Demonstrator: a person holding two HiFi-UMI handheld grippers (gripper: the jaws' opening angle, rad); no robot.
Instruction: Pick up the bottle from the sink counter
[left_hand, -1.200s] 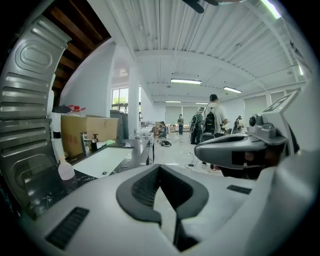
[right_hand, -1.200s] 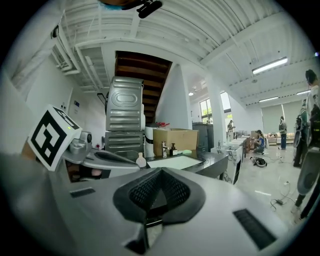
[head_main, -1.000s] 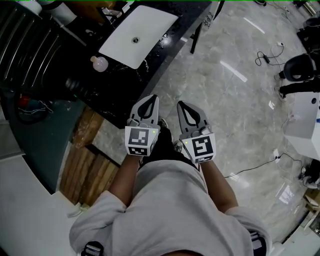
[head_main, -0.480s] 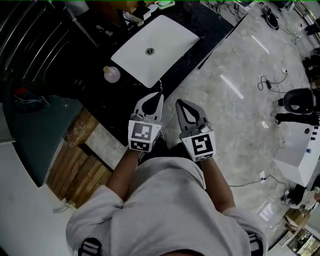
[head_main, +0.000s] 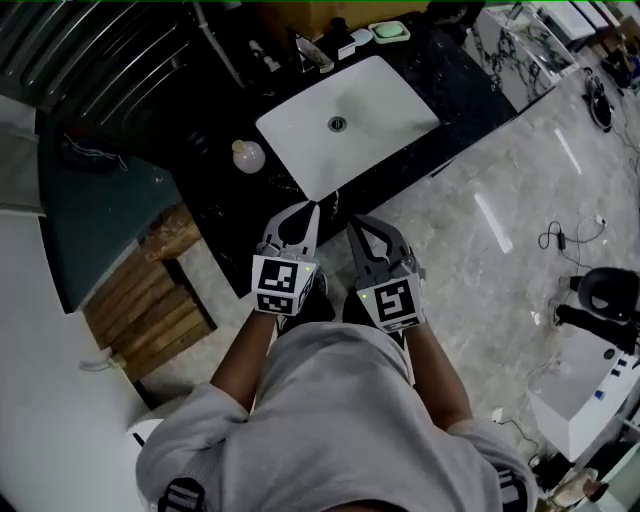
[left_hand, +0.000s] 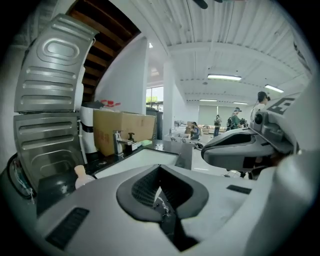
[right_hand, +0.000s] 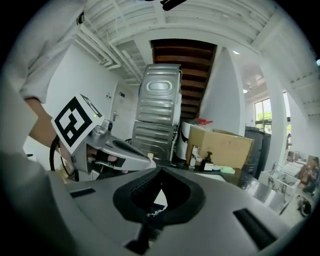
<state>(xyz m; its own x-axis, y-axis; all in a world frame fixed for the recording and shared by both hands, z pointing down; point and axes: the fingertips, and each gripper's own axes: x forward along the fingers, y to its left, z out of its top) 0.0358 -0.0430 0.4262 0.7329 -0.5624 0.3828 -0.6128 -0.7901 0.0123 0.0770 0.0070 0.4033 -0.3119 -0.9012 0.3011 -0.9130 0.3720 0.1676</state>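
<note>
The bottle (head_main: 248, 156) is small, round and pale with a light cap. It stands on the dark sink counter (head_main: 225, 205), just left of the white basin (head_main: 350, 120). In the left gripper view the bottle (left_hand: 81, 173) shows low at the left, beside the basin (left_hand: 135, 159). My left gripper (head_main: 310, 207) is shut and empty, its tip near the counter's front edge, short of the bottle. My right gripper (head_main: 352, 222) is close beside it, also shut and empty. The left gripper (left_hand: 160, 167) sees the right one (left_hand: 240, 147) on its right. The right gripper (right_hand: 161, 170) sees the left one (right_hand: 117, 151) on its left.
A faucet (head_main: 308, 50), small dispensers and a green soap dish (head_main: 388, 32) line the counter's back. A ribbed metal appliance (right_hand: 156, 112) and a cardboard box (right_hand: 220, 147) stand behind. Wooden boards (head_main: 150, 305) lie on the floor at the left. Cables (head_main: 565, 240) cross the marble floor.
Both grippers have come nearer to the counter, staying shut. The basin and bottle have shifted right and down in the head view, closer to the gripper tips.
</note>
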